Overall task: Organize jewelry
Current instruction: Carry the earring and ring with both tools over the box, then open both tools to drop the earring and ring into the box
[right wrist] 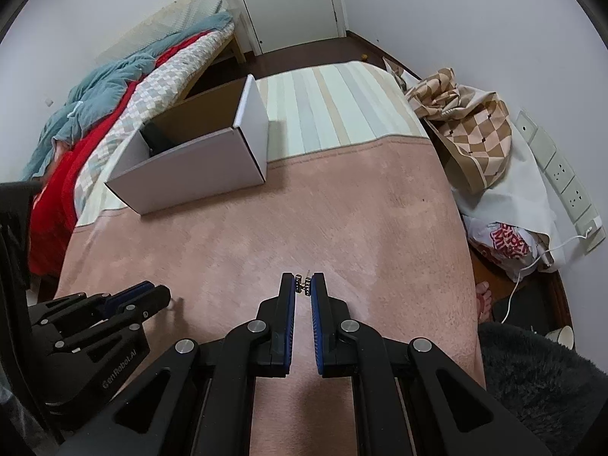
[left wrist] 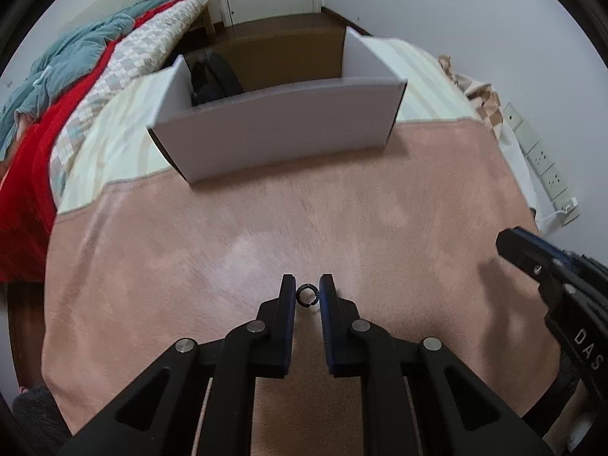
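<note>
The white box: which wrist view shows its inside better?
The right wrist view: the white box sits at an angle there, exposing its brown inner wall and a dark item at the left end. The left wrist view meets the box front-on, so its blurred front wall hides most of the inside.

The right gripper (right wrist: 303, 285) pinches a small silver metal earring (right wrist: 306, 285) between its blue-padded fingertips, above the pink fluffy blanket (right wrist: 342, 212). The left gripper (right wrist: 152, 296) is low at the left side, near the blanket. An open white cardboard box (right wrist: 212, 152) stands further back on the blanket's far edge.
</note>
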